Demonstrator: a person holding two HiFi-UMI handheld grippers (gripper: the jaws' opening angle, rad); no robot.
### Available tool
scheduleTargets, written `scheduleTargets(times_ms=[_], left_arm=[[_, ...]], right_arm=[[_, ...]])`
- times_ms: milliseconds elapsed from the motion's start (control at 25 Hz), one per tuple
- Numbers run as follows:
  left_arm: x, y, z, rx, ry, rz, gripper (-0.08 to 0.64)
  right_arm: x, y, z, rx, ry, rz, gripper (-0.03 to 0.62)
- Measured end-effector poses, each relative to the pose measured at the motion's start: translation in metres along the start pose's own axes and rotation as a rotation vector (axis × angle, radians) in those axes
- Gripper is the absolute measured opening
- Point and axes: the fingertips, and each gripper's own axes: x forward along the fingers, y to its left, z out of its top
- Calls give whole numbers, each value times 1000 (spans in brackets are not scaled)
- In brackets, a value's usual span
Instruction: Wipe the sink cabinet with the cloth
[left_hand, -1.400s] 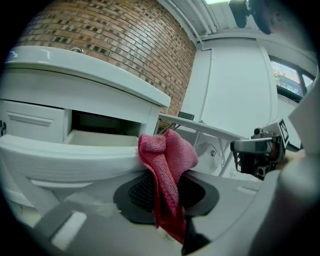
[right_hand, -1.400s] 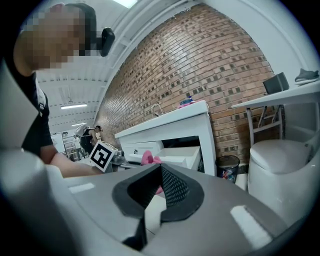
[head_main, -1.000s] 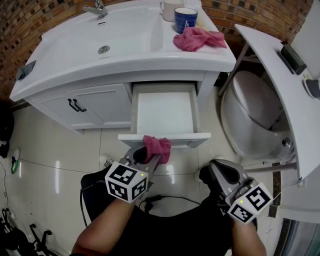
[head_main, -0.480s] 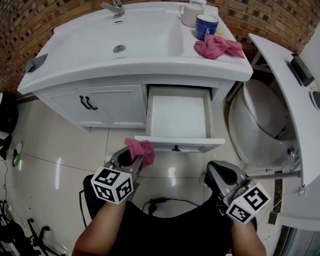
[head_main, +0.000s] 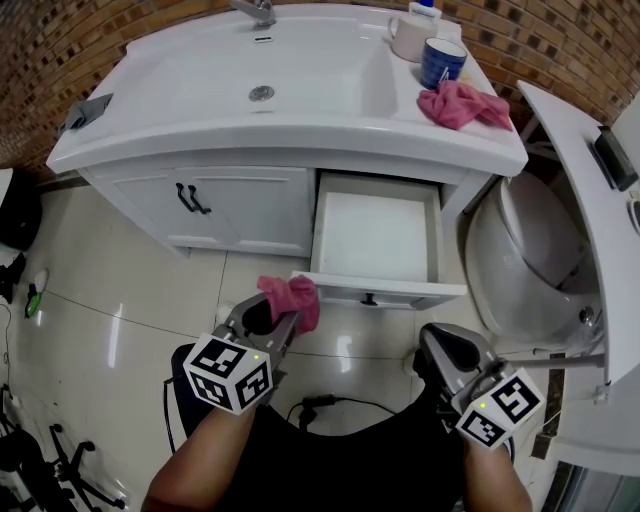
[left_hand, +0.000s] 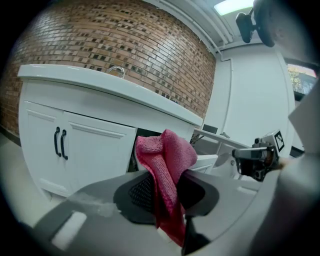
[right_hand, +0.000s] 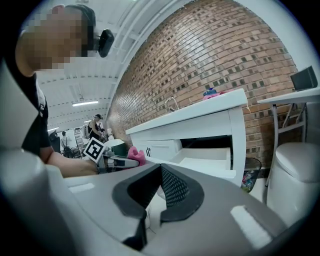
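Pink cloth (left_hand: 167, 170) clamped in left gripper (head_main: 277, 318) jaws, near the open drawer (head_main: 372, 238) front. Right gripper (right_hand: 159, 175) jaws look pressed together, nothing between them.

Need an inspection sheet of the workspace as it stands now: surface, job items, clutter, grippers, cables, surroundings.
Surface: white sink cabinet, top mostly bare; its drawer is pulled open, nothing seen inside.
Job's things: pink cloth held in front of the cabinet, off any surface.
Clutter: second pink cloth, blue mug and white mug on the top's right end.
Grippers: left gripper jaws closed on the pink cloth; right gripper jaws together, empty.
Cables: black cable on the floor below the grippers.
Surroundings: toilet right of the cabinet, brick wall behind.
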Motion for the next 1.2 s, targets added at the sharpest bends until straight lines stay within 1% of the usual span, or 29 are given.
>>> scheduleTargets(times_ms=[160,440,600,800,1000,1200], left_arm=[[10,-40,25,16,-48,-97,104],[62,-135,81,78,-119,-293,104],[95,-177,99,99,-138,-360,104],[131,-204,94,107,-106,-388,104],[148,-203,85,120,-85,-351,104],[145,-193,81,136,-78,-313,104]], right_arm=[[-7,-4,-5,8,6,-18,6],[-25,-18,-4,20,-15,-52,6],[-36,-27,-2,26,-36,-62,6],[-55,-37,-5,52,-56,-86,6],[-72,-44,-13,67,-59,-96,6],[-82,-48,-18,82,-68,-105,6]])
